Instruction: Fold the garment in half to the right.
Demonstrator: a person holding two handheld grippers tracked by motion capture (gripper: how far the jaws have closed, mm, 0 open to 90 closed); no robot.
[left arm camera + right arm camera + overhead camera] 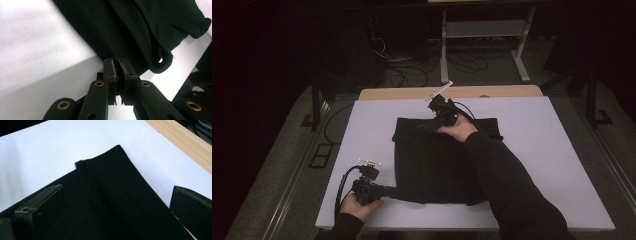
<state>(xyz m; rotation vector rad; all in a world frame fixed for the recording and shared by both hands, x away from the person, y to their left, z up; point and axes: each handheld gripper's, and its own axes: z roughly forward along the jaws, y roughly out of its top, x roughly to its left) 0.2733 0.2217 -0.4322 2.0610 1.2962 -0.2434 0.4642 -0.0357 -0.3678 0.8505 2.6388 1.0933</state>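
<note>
- Biggest thing first: we've got a white tabletop [552, 165] with a strip of bare wood showing along its far edge, and dark floor with cables behind it.
- On it lies a black garment [437, 165], folded into a rough square, sitting about mid-tabletop and a bit toward the near side. Looks like a shirt or similar to us; in the right gripper view we can see a seam line and a small tab at the corner [79, 163], but we can't tell more than that.
- Our right arm in a black sleeve [507, 190] comes in from the bottom and reaches across the cloth to its far edge.
- The right tongs [437, 119] sit at that far edge, near the left-hand far corner. In the right gripper view the two jaws stand wide apart with the cloth spread flat between them, so they're released, not pinching anything.
- The left tongs [394, 192] are down at the near left corner of the garment, held low and level by our left hand [359, 205].
- In the left gripper view the jaws are squeezed nearly together with the black hem [160, 66] caught right at the tips, so they're grasping the garment's edge. The fabric curls up in a fold just beside them.
</note>
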